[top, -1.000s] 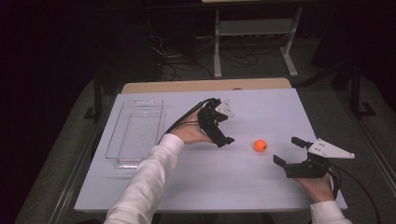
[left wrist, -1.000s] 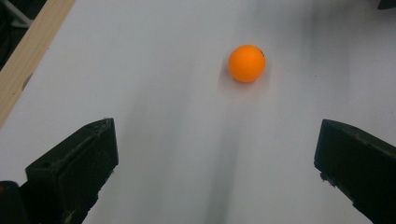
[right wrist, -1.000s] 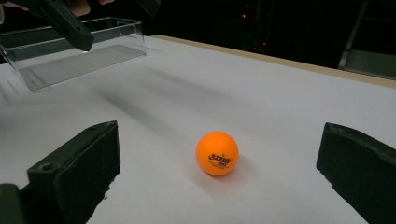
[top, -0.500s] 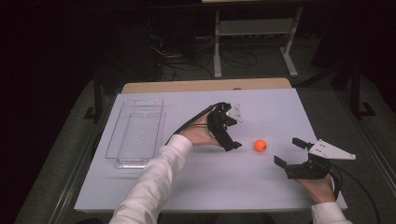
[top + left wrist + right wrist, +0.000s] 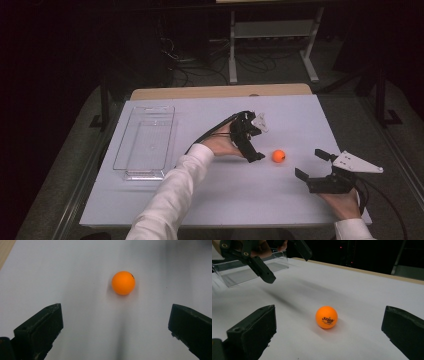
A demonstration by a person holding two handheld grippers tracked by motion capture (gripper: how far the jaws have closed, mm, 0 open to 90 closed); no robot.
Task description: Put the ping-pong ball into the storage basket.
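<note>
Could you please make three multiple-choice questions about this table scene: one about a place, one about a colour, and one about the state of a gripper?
1. Where does the ball lie?
A. inside the clear tray
B. on the bare white table, between the two grippers
C. on the floor

2. What colour is the ball?
A. orange
B. green
C. white

3. How does the left gripper stand?
A. shut on the ball
B. shut on nothing
C. open, with the ball ahead of its jaws and untouched

Answers:
1 B: in the high view the ball rests on the table, with the left gripper on one side and the right gripper on the other; the clear tray is apart, near the table's left edge.
2 A: it shows orange in all three views.
3 C: the left gripper view shows both jaws wide apart and the ball beyond them.
</note>
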